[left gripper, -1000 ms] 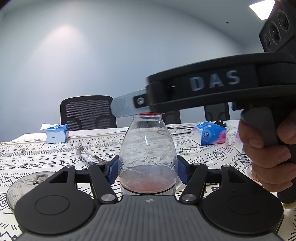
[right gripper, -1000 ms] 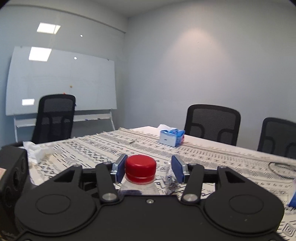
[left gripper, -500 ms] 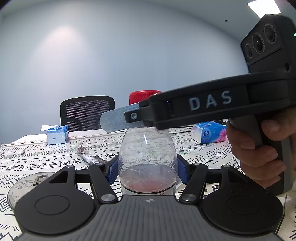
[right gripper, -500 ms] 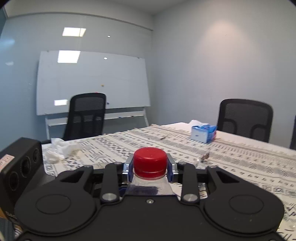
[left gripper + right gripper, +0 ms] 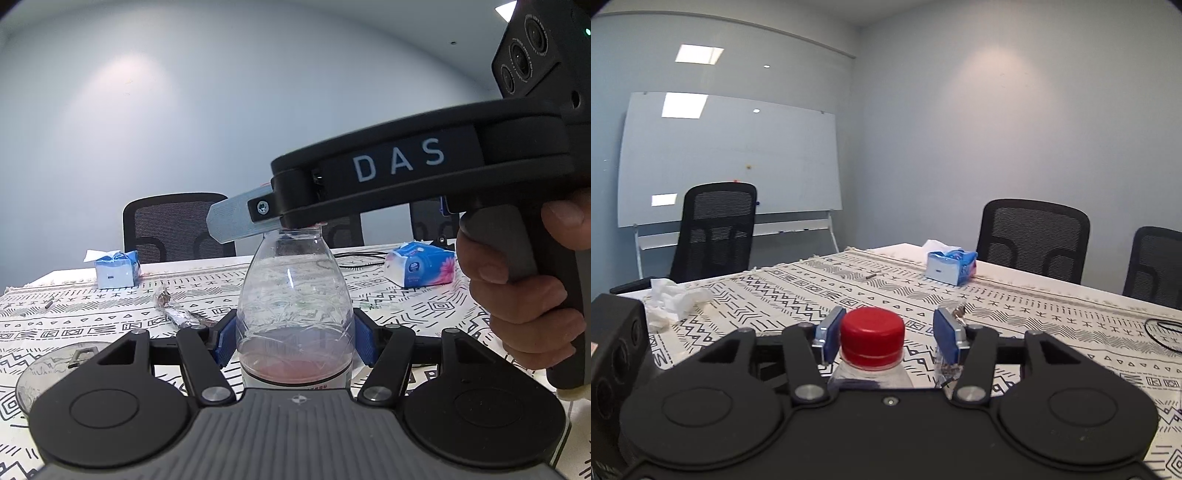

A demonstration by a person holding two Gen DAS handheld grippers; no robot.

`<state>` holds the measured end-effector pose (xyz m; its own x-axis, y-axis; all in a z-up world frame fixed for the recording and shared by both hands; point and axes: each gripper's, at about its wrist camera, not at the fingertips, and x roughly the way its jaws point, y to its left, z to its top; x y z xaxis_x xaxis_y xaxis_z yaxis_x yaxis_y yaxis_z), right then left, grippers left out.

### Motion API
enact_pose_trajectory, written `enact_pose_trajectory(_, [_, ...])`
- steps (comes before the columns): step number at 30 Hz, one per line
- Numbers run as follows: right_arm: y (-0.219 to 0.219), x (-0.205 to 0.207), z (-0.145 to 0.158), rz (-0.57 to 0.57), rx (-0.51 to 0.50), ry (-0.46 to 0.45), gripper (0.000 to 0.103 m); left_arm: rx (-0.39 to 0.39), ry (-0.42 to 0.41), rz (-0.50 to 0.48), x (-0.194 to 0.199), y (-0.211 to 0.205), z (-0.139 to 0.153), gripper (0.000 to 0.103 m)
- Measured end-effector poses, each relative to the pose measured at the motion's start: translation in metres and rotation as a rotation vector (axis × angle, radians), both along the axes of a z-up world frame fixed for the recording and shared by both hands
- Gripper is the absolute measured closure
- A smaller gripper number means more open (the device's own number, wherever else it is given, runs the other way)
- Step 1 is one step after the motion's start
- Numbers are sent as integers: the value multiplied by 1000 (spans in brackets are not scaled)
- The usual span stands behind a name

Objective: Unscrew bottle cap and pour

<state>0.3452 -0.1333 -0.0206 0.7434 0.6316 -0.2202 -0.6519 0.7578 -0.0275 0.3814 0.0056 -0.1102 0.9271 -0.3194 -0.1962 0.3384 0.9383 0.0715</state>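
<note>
The clear plastic bottle (image 5: 293,302) with a little pink liquid stands upright on the surface with the black-and-white patterned cloth (image 5: 1052,314), well away from its edges. There is free room around it; a clear glass bowl (image 5: 40,373) sits near on the left. The left gripper (image 5: 293,341) has its blue fingers (image 5: 225,341) pressed on both sides of the bottle body. The right gripper (image 5: 884,334) is level with the red screw cap (image 5: 872,338); its fingers (image 5: 945,334) are spread, one touching the cap or just beside it, the other apart.
</note>
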Motion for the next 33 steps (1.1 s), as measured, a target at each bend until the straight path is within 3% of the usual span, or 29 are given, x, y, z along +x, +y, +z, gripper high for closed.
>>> enact_pose_trajectory(14, [5,1,0,-66,47,33,48,2,1,-16,-9,2,2,44])
enact_pose_trajectory(33, [-13,-11,-2,-40,83,25,47,52,-11,2,-22,-6,2,44])
